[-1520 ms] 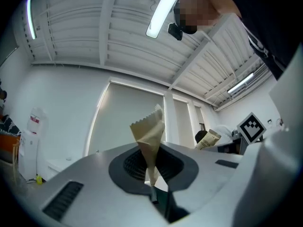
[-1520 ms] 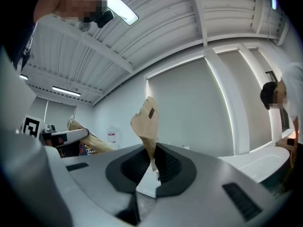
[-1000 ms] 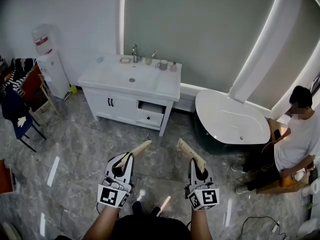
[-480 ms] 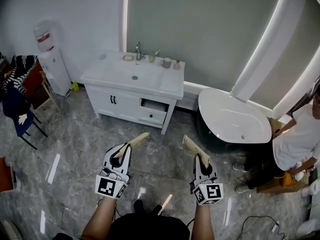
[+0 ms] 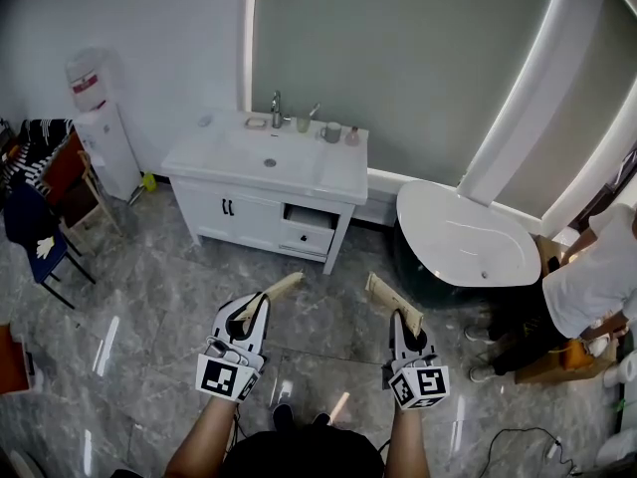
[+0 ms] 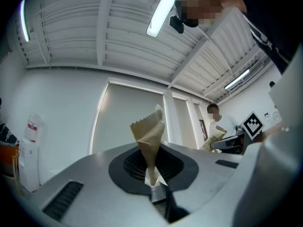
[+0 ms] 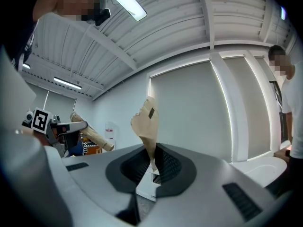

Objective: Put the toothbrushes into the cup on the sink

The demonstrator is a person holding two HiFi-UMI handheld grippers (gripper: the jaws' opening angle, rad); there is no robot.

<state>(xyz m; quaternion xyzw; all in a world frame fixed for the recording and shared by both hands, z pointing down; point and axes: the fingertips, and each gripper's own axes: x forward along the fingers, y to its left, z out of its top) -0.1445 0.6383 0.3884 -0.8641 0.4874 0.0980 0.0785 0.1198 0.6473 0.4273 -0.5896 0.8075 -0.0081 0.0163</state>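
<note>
In the head view my left gripper (image 5: 256, 311) is shut on a tan paper-wrapped toothbrush (image 5: 277, 289) that points forward and to the right. My right gripper (image 5: 402, 323) is shut on a second wrapped toothbrush (image 5: 390, 299) that points forward and to the left. Both are held over the grey marble floor, well short of the white sink vanity (image 5: 338, 175). A grey cup (image 5: 332, 132) and a pale cup (image 5: 303, 123) stand at the back of the vanity beside the faucet (image 5: 276, 108). In the left gripper view the packet (image 6: 149, 136) rises from between the jaws (image 6: 152, 181). The right gripper view shows its packet (image 7: 147, 126) the same way (image 7: 151, 169).
A water dispenser (image 5: 98, 118) and chairs draped with clothes (image 5: 40, 182) stand at the left. A white bathtub (image 5: 463, 235) lies right of the vanity, and a seated person (image 5: 587, 287) is at the right edge. A cable (image 5: 518, 438) lies on the floor.
The head view has shifted, so the vanity sits a little lower in the picture and the seated person is partly cut off. The left gripper has edged along slightly. Both grips are unchanged.
</note>
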